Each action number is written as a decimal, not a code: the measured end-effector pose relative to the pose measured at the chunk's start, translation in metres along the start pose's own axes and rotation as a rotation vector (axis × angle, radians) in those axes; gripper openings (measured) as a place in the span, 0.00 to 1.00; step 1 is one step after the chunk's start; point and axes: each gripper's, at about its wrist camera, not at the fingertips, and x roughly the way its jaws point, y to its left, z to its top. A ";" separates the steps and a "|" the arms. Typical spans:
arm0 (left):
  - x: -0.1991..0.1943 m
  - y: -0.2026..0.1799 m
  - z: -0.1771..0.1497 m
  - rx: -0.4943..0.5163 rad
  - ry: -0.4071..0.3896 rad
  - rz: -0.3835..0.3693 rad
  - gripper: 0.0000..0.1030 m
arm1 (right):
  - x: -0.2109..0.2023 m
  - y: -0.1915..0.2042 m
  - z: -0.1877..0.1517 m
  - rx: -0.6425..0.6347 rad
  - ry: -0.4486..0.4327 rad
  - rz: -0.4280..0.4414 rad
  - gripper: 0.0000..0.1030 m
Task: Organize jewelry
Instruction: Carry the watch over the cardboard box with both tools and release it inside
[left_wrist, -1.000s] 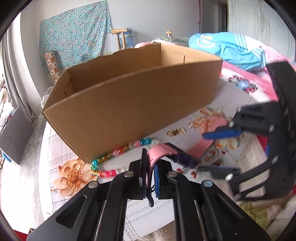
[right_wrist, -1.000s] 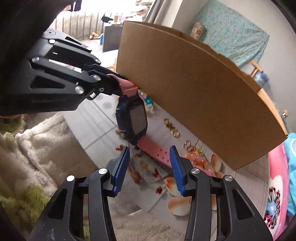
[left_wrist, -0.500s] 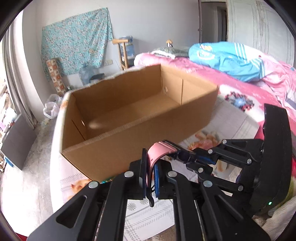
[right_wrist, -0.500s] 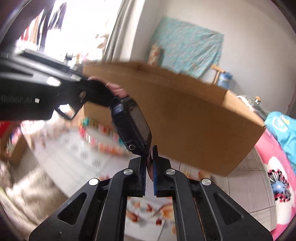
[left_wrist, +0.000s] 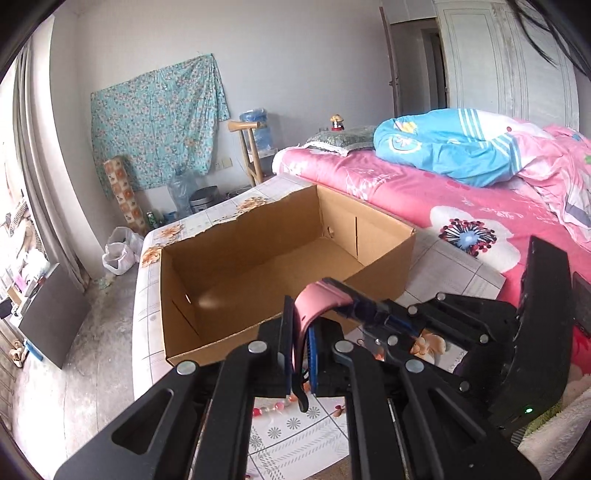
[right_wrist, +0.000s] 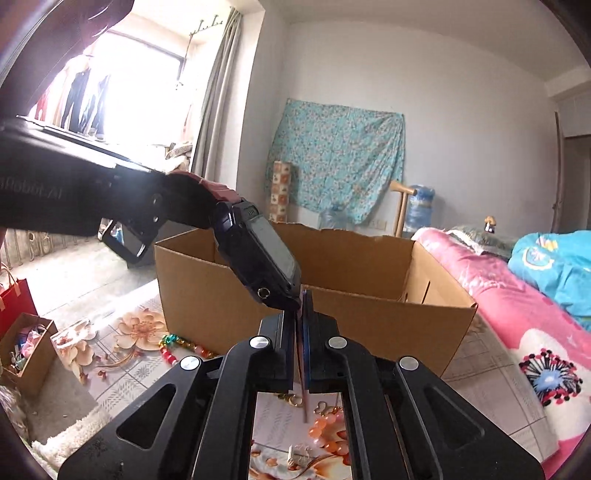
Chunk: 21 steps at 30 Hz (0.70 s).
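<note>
Clamped by the left tongs (left_wrist: 301, 343) at one pink strap end and by the right tongs (right_wrist: 303, 332) at the other, the watch (right_wrist: 258, 251) is held aloft between them. Beyond it, the open cardboard box (left_wrist: 258, 258) is seen on the tabletop (left_wrist: 454, 269), with a bead string (right_wrist: 177, 343) lying before its front wall.

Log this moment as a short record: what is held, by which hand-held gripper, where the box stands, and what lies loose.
held item: pink-strapped watch
left hand-held gripper: shut on one strap end
right hand-held gripper: shut on the other strap end
watch position: in the air, near the front wall of the box
cardboard box: open top, nothing visible inside
loose on table: bead bracelet
</note>
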 end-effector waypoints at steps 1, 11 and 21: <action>-0.001 0.000 0.001 0.004 -0.006 0.010 0.06 | -0.001 -0.001 0.004 0.006 -0.011 -0.001 0.02; -0.025 0.023 0.039 0.012 -0.139 0.010 0.06 | 0.005 -0.030 0.075 0.014 -0.053 0.106 0.02; 0.098 0.105 0.076 -0.199 0.224 -0.127 0.06 | 0.179 -0.050 0.123 -0.131 0.625 0.409 0.02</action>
